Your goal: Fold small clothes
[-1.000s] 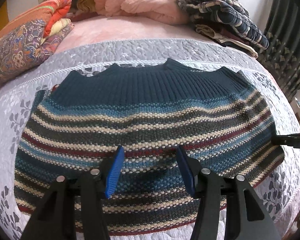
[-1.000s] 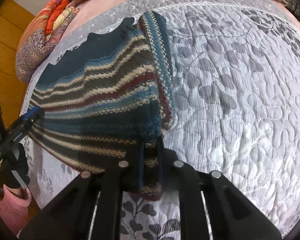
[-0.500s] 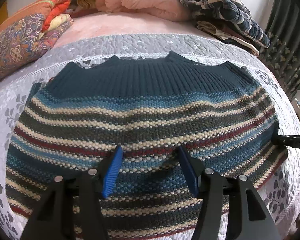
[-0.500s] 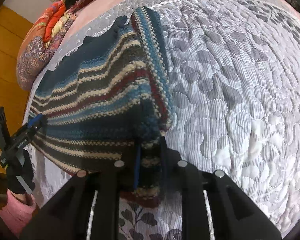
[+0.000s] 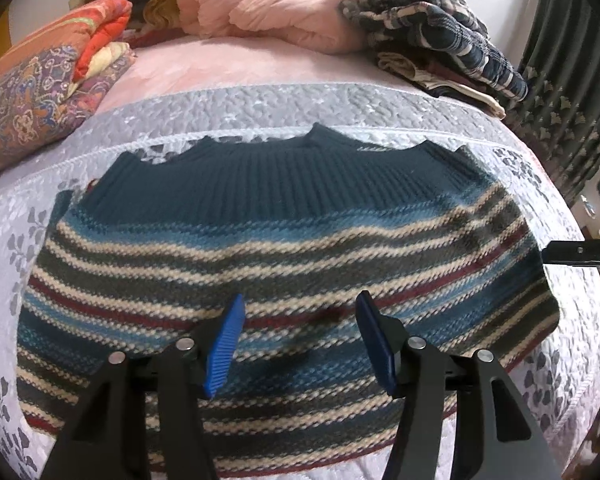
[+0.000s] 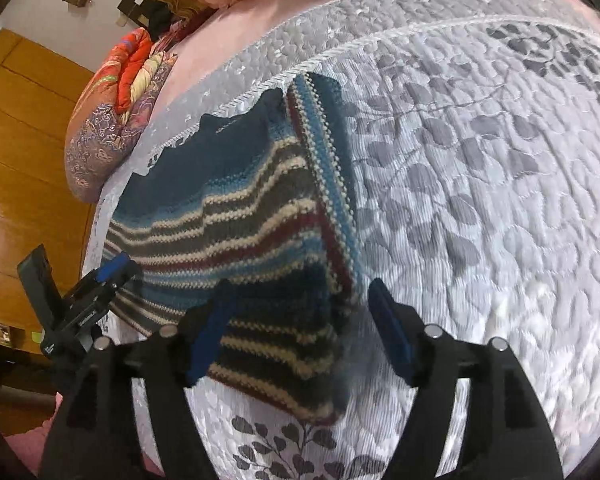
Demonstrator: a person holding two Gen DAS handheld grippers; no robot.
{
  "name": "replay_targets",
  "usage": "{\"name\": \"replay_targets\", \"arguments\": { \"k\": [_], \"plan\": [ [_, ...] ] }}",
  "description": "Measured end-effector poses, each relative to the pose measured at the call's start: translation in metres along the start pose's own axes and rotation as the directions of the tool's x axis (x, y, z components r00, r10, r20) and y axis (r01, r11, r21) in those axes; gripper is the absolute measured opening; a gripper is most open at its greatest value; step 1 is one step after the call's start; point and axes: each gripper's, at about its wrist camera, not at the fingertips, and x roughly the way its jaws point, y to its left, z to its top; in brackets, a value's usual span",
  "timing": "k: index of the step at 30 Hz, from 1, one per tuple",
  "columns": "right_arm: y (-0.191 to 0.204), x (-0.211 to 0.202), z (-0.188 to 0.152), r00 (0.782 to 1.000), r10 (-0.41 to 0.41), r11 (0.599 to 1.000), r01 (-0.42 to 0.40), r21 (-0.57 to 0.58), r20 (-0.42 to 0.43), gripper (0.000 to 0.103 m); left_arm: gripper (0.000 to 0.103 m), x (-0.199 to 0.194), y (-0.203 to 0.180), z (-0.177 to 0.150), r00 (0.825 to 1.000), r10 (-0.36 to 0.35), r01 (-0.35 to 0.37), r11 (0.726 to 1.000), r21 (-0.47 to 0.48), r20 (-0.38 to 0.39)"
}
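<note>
A striped knit sweater (image 5: 284, 248) with a dark teal ribbed band lies flat on the grey quilted bedspread (image 5: 260, 104). My left gripper (image 5: 300, 340) hovers open over its near half, blue pads apart, nothing between them. In the right wrist view the same sweater (image 6: 236, 224) shows a folded strip along its right edge. My right gripper (image 6: 300, 324) stands open over the sweater's near right corner, with its blue pads spread on both sides of that corner. The left gripper (image 6: 112, 268) appears at the sweater's left side. The right gripper's tip (image 5: 572, 252) shows at the sweater's right edge.
Folded patterned quilts (image 5: 40, 92) lie at the bed's left. Pink bedding (image 5: 268, 4) and a pile of plaid clothes (image 5: 440, 36) sit at the far side. Dark curtains (image 5: 564, 92) hang on the right. A wooden floor (image 6: 20, 160) lies left of the bed.
My right gripper has opened and let go of the sweater's corner, which now rests on the bed. The left gripper stayed open and rose slightly.
</note>
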Motion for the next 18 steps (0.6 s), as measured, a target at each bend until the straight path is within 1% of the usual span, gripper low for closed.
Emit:
{"name": "replay_targets", "arguments": {
  "k": [2,6,9,11,13,16,17,18],
  "plan": [
    [-0.007,0.009,0.004,0.999,0.034,0.999,-0.034,0.020,-0.023,0.074,0.058,0.003,0.000,0.003,1.000,-0.013,0.013,1.000,-0.011,-0.003],
    [-0.011,0.027,0.007,0.997,0.053,0.998,-0.052,0.022,-0.049,0.074,0.058,0.012,0.009,0.009,1.000,-0.019,0.018,0.998,-0.061,-0.009],
    [-0.010,0.036,0.008,0.997,0.056,0.998,-0.056,0.013,-0.046,0.075,0.058,0.021,0.018,0.010,0.999,-0.027,0.024,0.995,-0.094,-0.026],
    [-0.006,0.040,0.011,0.998,0.057,0.998,-0.057,0.004,-0.039,0.076,0.059,0.027,0.024,0.009,0.998,-0.052,0.047,0.991,-0.123,-0.035],
    [-0.002,0.043,0.014,0.998,0.051,0.999,-0.051,-0.002,-0.034,0.075,0.059,0.029,0.028,0.008,0.997,-0.066,0.060,0.988,-0.141,-0.034],
    [0.001,0.047,0.021,0.999,0.035,0.999,-0.035,-0.003,-0.024,0.063,0.059,0.030,0.027,0.007,0.998,-0.063,0.058,0.989,-0.133,-0.032],
    [0.001,0.048,0.024,0.999,0.037,0.999,-0.037,0.006,-0.020,0.053,0.059,0.030,0.027,0.007,0.998,-0.061,0.057,0.990,-0.130,-0.032],
    [-0.001,0.050,0.026,0.999,0.038,0.999,-0.038,0.021,-0.023,0.048,0.059,0.030,0.027,0.007,0.998,-0.061,0.056,0.990,-0.128,-0.032]
  ]
}}
